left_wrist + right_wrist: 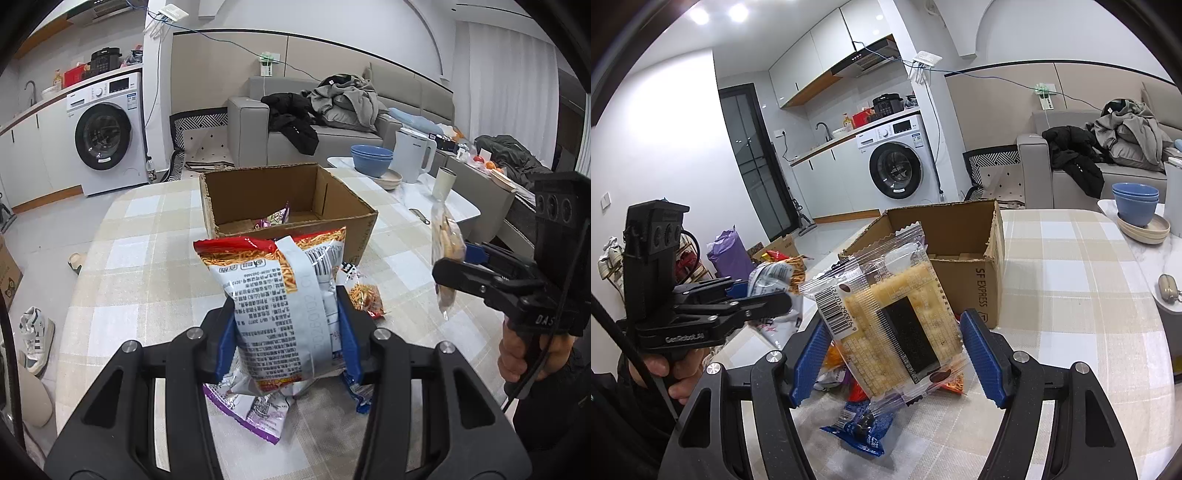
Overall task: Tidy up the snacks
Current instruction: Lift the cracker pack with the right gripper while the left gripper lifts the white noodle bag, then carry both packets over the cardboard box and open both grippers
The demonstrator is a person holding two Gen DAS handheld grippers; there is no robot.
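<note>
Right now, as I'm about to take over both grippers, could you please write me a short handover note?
Left gripper: shut on the noodle snack bag, held above the table.
Right gripper: shut on the clear cracker pack, also lifted.
The cardboard box stands open just ahead; one purple packet is already inside.
Left to do: drop both held packs in the box, then collect the purple bag, the blue bag and the small red packet lying on the table.

Home — sofa (332,125), washing machine (107,136), kitchenette
</note>
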